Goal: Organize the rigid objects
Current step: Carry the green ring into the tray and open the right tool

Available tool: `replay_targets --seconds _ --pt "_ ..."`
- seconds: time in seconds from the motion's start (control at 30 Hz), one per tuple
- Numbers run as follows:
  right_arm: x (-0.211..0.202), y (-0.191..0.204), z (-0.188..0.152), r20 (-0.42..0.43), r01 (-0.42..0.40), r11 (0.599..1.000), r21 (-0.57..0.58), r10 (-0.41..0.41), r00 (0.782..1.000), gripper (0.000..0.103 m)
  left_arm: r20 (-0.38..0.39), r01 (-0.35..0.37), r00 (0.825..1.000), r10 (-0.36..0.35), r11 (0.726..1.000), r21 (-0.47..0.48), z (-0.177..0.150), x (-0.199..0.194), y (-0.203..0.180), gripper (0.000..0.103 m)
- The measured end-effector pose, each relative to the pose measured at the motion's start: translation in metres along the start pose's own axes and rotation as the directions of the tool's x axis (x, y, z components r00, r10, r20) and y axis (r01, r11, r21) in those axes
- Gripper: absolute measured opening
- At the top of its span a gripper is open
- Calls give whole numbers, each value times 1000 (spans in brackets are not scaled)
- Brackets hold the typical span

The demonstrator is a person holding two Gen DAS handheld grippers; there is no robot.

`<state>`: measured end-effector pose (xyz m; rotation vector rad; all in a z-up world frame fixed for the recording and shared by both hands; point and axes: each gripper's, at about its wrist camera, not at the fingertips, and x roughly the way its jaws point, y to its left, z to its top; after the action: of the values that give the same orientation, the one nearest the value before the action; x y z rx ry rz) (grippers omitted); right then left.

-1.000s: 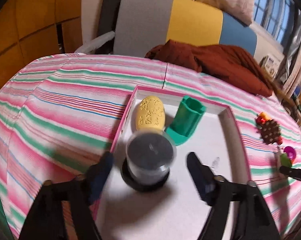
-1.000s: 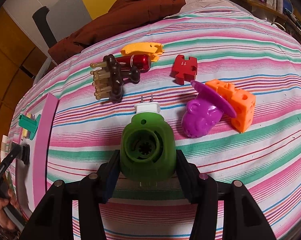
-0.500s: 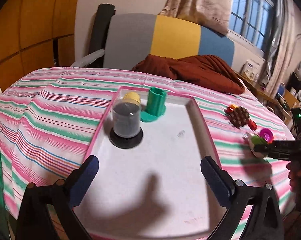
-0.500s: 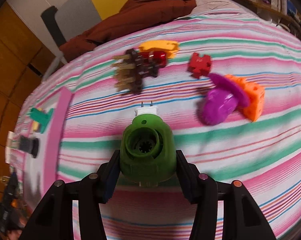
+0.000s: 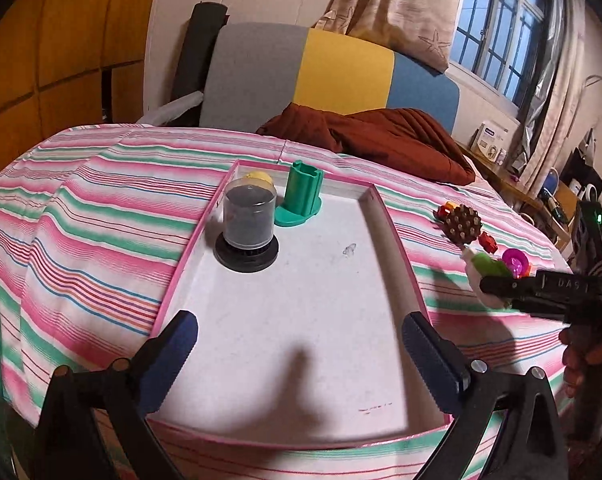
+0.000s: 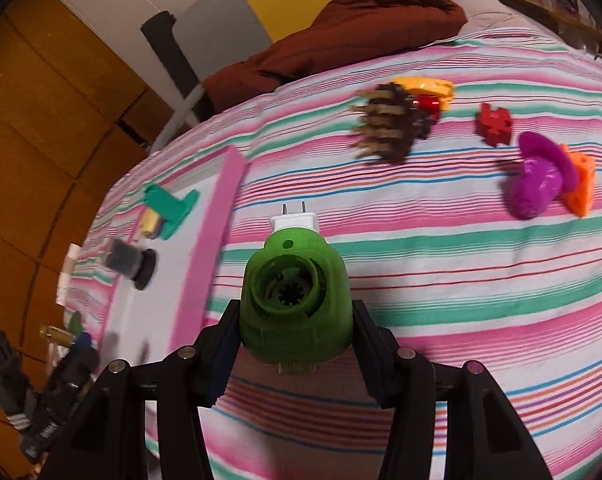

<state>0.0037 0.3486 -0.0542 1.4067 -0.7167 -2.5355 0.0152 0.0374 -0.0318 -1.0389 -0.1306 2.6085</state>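
My left gripper [image 5: 299,350] hangs wide open and empty over the near end of the pink-rimmed white tray [image 5: 397,236]. At the tray's far end stand a clear-domed jar on a black base [image 5: 248,234], a green holder [image 5: 303,196] and, behind them, a yellow oval piece [image 5: 257,177]. My right gripper [image 6: 295,338] is shut on a green plug-in device [image 6: 293,296] with a white plug, held above the striped cloth right of the tray [image 6: 225,192]. In the left wrist view that gripper [image 5: 501,286] and the green device [image 5: 487,266] show at the right.
Loose on the striped cloth lie a brown peg brush [image 6: 393,128], a yellow piece [image 6: 425,86], a red puzzle piece [image 6: 495,124], a purple toy [image 6: 539,178] and an orange cheese block [image 6: 581,184]. A brown blanket [image 5: 381,136] lies at the far edge, against a chair back.
My left gripper let go of the domed jar, opened wide and drew back toward the tray's near end. My right gripper carried the green device leftward, toward the tray.
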Motion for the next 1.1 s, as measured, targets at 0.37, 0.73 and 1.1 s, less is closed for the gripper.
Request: replay_targets --seconds 0.37,0.73,1.1 --pt "20 94 18 -20 -34 984 -173 31 999 53 -1 7 1000 -7 1000 -6 -6 -7 13 102" --pt "91 145 45 -68 136 963 -234 -156 985 53 9 7 1000 -6 999 -48 -10 -20 36 103" --pt "128 151 71 4 316 909 -270 -327 945 54 -9 -11 1000 11 994 -112 -13 -21 57 103"
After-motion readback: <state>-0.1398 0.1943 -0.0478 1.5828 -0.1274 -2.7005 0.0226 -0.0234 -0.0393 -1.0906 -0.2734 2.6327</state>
